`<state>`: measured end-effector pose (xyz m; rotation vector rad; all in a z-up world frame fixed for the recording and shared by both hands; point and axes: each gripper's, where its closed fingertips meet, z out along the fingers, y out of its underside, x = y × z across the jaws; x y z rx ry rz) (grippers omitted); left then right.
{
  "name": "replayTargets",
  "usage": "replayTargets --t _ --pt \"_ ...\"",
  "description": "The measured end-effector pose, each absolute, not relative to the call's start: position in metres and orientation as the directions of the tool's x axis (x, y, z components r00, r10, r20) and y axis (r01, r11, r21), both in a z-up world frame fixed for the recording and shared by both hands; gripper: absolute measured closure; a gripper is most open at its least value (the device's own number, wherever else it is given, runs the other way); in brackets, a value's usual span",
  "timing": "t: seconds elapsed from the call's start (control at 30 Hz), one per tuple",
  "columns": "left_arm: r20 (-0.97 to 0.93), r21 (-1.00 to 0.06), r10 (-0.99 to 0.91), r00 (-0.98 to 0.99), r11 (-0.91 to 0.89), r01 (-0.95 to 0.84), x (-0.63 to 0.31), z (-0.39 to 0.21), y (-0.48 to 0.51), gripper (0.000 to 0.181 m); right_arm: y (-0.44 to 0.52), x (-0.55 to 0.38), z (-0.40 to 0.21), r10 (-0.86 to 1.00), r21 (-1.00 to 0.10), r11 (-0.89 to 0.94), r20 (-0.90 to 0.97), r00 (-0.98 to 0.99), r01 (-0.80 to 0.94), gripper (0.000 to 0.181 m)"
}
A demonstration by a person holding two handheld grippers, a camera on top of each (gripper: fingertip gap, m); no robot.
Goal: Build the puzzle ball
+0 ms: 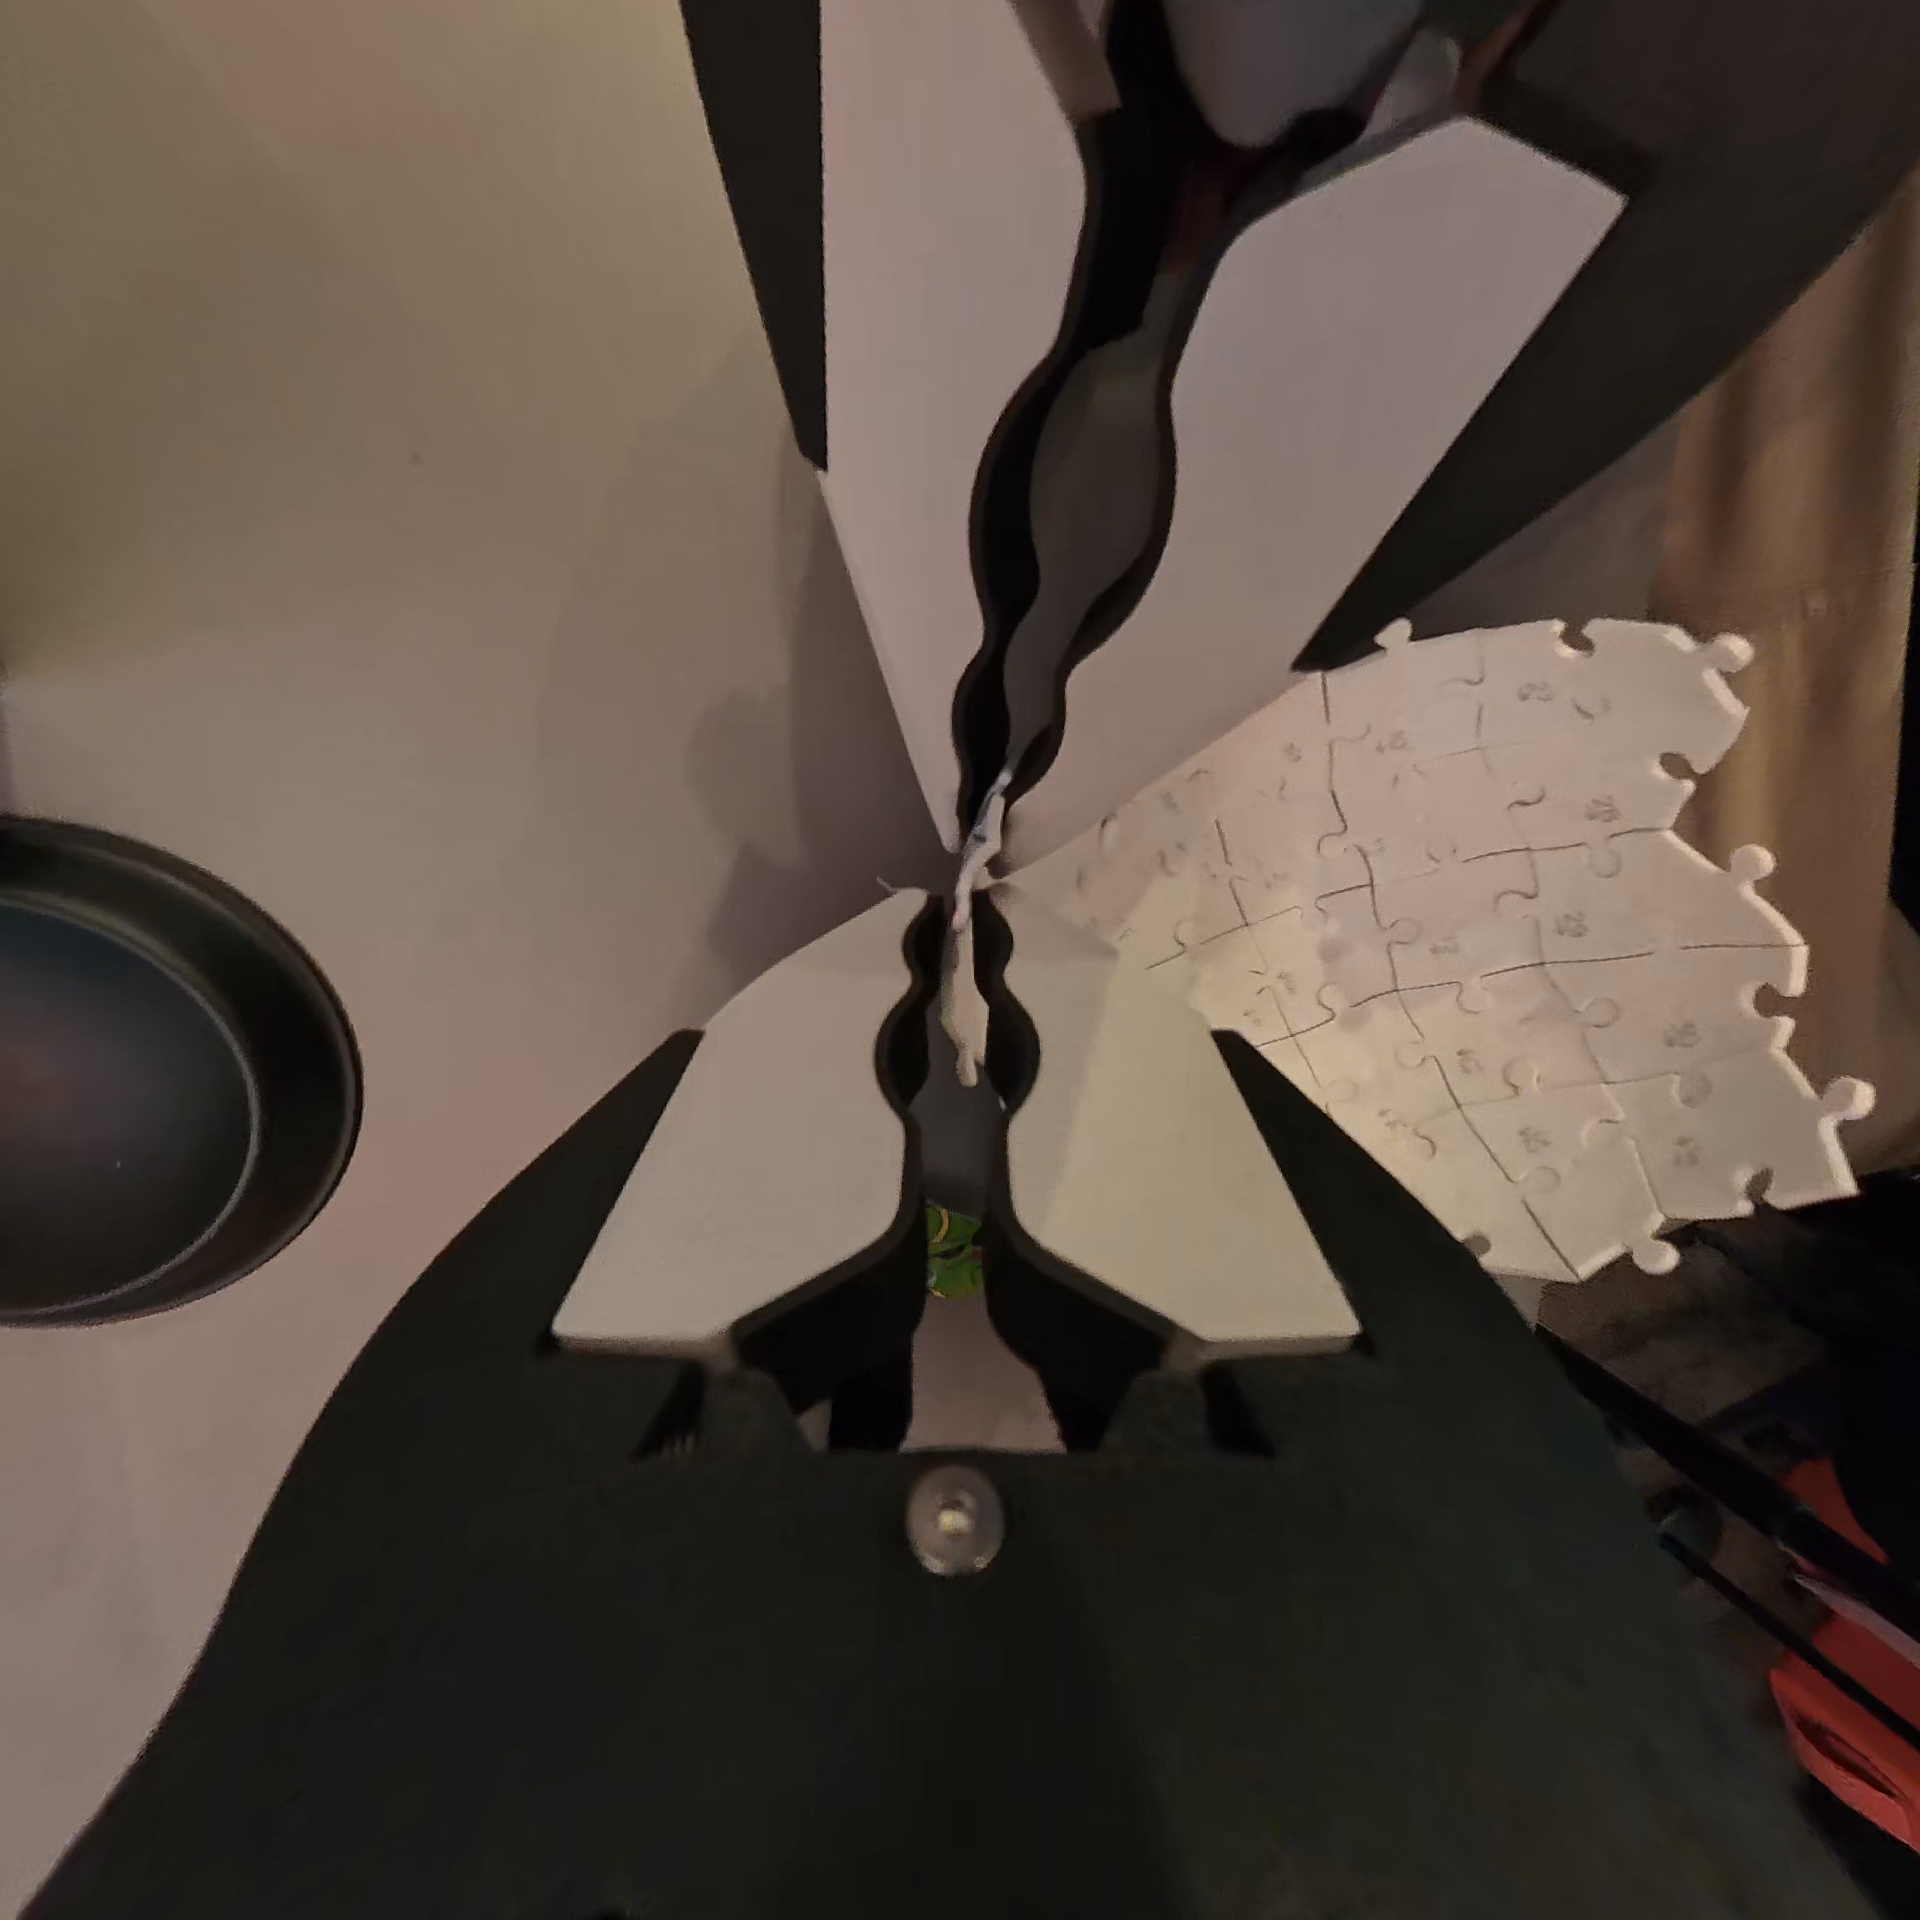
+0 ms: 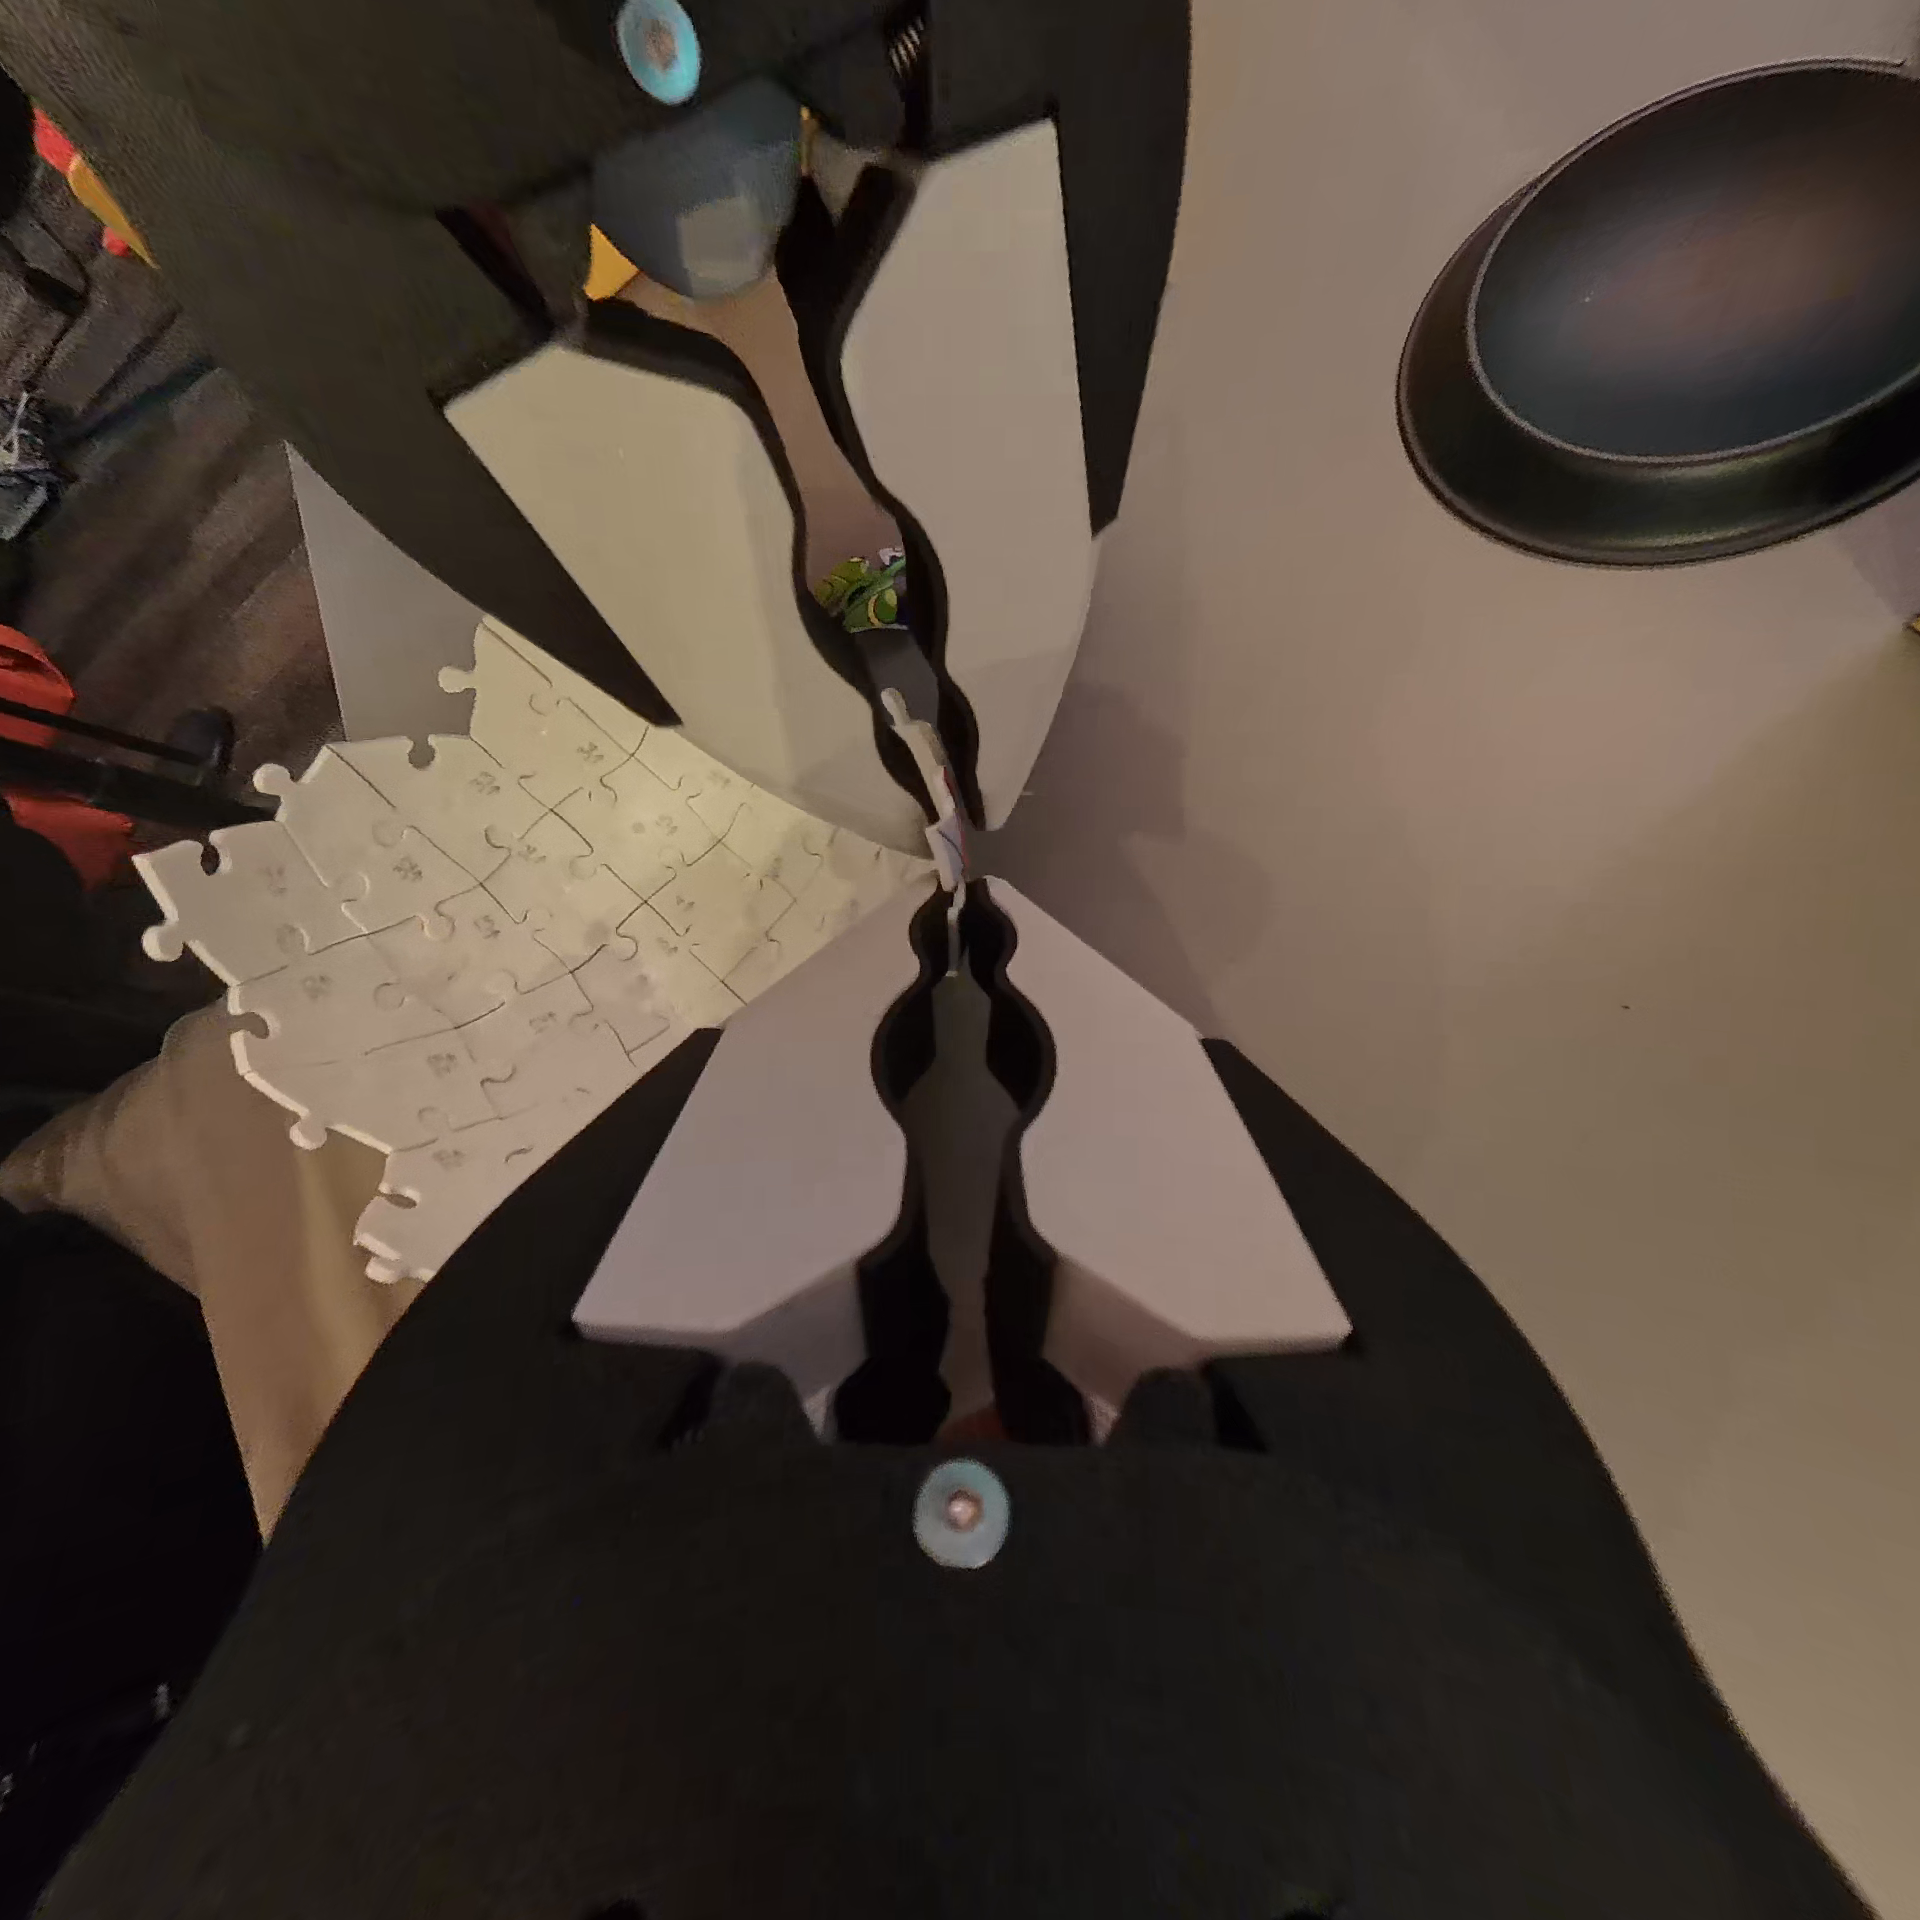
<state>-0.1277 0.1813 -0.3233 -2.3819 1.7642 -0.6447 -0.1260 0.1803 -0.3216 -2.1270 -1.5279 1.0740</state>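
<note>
White-padded left tool (image 1: 961, 935) and right tool (image 2: 956, 914) meet tip-to-tip, seemingly pinching puzzle pieces (image 1: 971, 862).

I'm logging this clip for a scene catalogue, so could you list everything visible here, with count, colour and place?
Curved white assembled puzzle-ball section: one, white, printed side hidden, right of the left gripper, overhanging the table edge.
Small white loose puzzle piece: at least one, white with coloured specks, pinched edge-on where both grippers meet; whether it is one piece or two cannot be told.
Round black shallow dish: one, black, on the table, away from the puzzle.
Pale smooth tabletop: one, off-white, under everything.
Red and black clutter: several items, beyond the table edge, unclear.
Left gripper: black with white pads, jaws closed on the piece.
Right gripper: same, jaws closed on it.
</note>
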Motion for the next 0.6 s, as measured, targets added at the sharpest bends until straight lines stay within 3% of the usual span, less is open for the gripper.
replayTargets --t 0.2,0.37,0.6 --pt "0.288 -0.339 -0.924 0.250 -0.343 -0.876 -0.127 -0.321 0.180 0.178 0.180 -0.125 -0.321 0.896 -0.628 -0.402 -0.420 0.145 0.666 0.180" --pt "0.279 -0.344 -0.915 0.293 -0.380 -0.859 -0.131 -0.319 0.181 0.179 0.186 -0.119 -0.311 0.902 -0.645 -0.393 -0.410 0.137 0.655 0.160" --pt "0.264 -0.389 -0.904 0.337 -0.419 -0.820 -0.134 -0.317 0.181 0.179 0.187 -0.102 -0.285 0.890 -0.663 -0.390 -0.449 0.077 0.639 0.161"
